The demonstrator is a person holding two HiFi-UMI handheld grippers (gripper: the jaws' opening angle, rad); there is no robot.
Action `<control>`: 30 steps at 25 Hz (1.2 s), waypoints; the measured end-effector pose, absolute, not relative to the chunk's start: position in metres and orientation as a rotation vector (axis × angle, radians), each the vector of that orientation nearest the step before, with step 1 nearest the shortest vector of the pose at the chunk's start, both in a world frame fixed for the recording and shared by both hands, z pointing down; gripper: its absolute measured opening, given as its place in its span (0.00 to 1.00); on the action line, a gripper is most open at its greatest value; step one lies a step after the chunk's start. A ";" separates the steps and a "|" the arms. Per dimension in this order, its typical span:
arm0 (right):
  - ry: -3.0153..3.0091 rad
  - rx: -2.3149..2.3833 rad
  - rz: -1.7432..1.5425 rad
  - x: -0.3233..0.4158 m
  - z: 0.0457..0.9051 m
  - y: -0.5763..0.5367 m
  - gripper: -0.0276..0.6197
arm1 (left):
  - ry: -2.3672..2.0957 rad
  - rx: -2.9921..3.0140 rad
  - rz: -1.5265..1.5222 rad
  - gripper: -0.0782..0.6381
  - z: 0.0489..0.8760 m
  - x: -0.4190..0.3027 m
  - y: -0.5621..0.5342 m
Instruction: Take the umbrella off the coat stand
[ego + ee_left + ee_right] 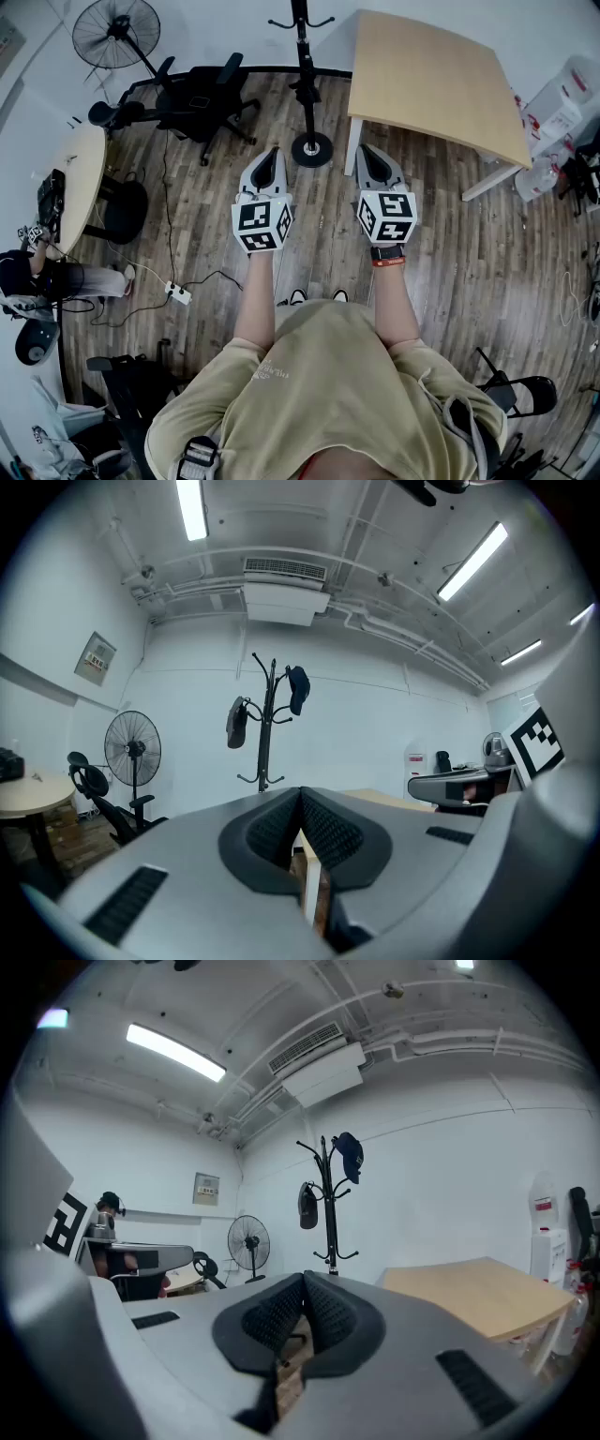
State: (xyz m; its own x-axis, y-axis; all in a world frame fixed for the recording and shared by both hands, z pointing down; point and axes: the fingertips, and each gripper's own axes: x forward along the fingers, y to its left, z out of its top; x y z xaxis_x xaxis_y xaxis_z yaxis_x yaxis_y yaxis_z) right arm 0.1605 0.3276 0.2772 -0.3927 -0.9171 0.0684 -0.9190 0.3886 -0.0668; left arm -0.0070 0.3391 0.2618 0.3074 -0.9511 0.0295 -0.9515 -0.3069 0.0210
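The black coat stand rises from a round base on the wooden floor, ahead of both grippers. In the left gripper view the stand carries a dark folded umbrella hanging on its left hook and a dark blue cap higher on the right. The right gripper view shows the same umbrella and cap on the stand. My left gripper and right gripper are held level, side by side, well short of the stand. Both are shut with nothing between the pads.
A light wooden table stands right of the stand. A black office chair and a floor fan are to its left. A round table, a seated person and a power strip are at the left.
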 end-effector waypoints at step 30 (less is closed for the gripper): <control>-2.661 1.557 0.341 0.132 0.325 0.223 0.07 | -1.836 2.484 0.043 0.14 0.310 -0.006 0.247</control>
State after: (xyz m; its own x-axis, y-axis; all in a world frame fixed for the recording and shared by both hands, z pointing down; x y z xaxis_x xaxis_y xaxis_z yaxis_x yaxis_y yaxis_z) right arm 0.1318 0.2235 0.3251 -0.4957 -0.8565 0.1441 -0.8651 0.4724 -0.1686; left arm -0.0062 0.2473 0.3096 0.2937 -0.9544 0.0538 -0.9559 -0.2927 0.0257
